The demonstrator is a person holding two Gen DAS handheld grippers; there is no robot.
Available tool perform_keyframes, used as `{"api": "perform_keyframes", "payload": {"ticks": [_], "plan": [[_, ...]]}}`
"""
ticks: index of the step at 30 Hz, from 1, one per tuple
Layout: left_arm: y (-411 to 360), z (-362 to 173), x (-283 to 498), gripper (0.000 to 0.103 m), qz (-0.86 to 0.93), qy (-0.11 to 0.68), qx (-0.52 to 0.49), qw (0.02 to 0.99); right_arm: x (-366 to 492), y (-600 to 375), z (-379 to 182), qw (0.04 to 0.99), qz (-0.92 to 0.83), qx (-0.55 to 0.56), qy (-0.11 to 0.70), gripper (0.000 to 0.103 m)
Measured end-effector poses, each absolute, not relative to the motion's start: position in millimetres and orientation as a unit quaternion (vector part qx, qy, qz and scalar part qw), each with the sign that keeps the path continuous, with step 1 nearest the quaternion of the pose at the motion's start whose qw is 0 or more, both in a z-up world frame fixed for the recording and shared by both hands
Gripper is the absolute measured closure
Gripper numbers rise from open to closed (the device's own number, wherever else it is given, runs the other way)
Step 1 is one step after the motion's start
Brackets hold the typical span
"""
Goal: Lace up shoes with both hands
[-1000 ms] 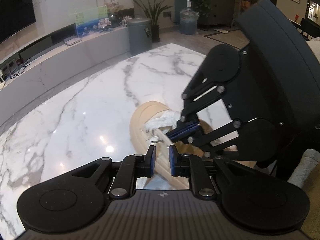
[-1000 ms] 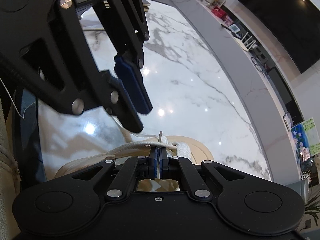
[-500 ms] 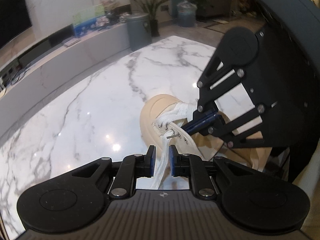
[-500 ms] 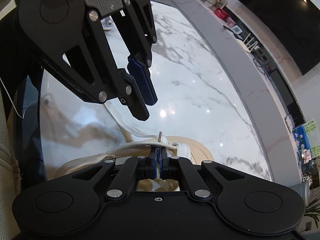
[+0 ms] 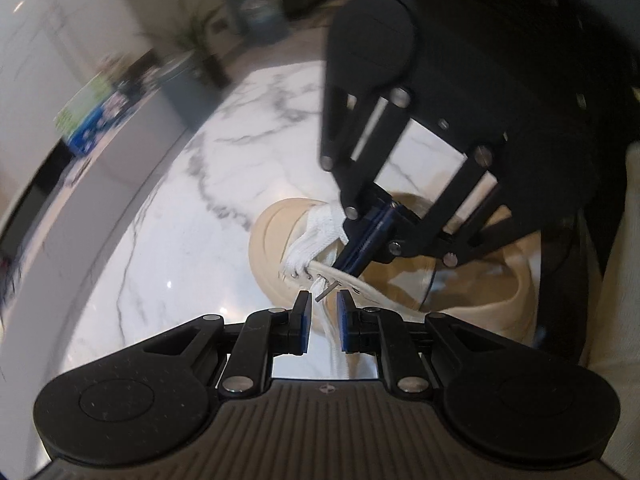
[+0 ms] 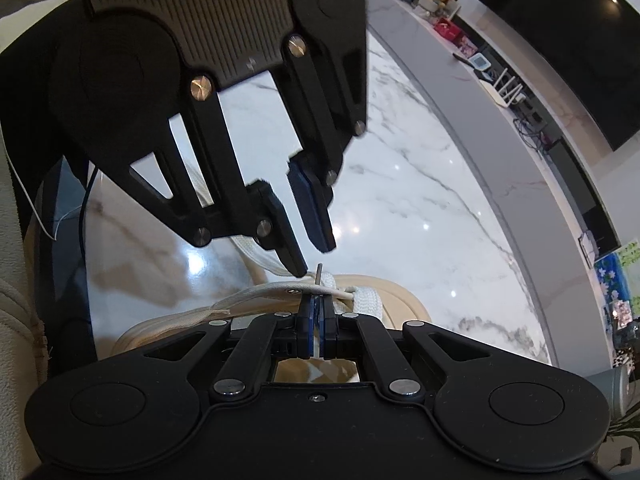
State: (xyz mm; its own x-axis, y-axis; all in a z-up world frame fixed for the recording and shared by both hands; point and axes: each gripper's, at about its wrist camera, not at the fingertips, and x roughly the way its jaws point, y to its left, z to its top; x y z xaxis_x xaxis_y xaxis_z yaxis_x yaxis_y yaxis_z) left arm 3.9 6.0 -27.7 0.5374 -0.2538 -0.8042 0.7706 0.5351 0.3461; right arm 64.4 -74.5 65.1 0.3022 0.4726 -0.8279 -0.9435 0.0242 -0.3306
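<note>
Left wrist view, frame centre: clenched right gripper (image 5: pixel 362 258) pinched the limp white lace's stiff metal aglet (image 5: pixel 327 291); the parted, empty left gripper (image 5: pixel 323 309) should grip there.

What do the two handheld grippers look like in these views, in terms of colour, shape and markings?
Both the left gripper and the right gripper are matte black, with flat linkage arms joined by silver screws and round, disc-like housings on either side. Their fingers carry blue ribbed pads. The left gripper's body has a ribbed grey plate with a small cross mark. No sleeves are clearly visible.
</note>
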Motion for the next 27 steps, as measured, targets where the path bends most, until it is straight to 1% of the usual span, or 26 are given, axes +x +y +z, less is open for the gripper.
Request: {"api": "perform_keyframes", "payload": {"ticks": [7,10,12,13,14,19,27], "plan": [[-3,-44,6,0.09,-0.346,0.333,0.452,0.752,64,-75,63,0.665,0.535,-0.452,0.259,0.102],[-10,-53,1,0.09,-0.356,0.31,0.493,0.731,65,-75,62,0.666,0.536,-0.449,0.26,0.102],[-13,-57,1,0.091,-0.353,0.31,0.498,0.729,65,-75,62,0.667,0.536,-0.448,0.26,0.102],[-14,-58,1,0.098,-0.351,0.313,0.497,0.729,65,-74,62,0.667,0.536,-0.448,0.26,0.102],[-14,-59,1,0.1,-0.353,0.317,0.494,0.729,65,-74,62,0.668,0.535,-0.447,0.26,0.102],[-14,-63,-4,0.101,-0.34,0.321,0.482,0.741,66,-73,61,0.671,0.533,-0.445,0.26,0.102],[-13,-61,-3,0.101,-0.285,0.345,0.433,0.783,56,-76,63,0.692,0.511,-0.439,0.258,0.101]]}}
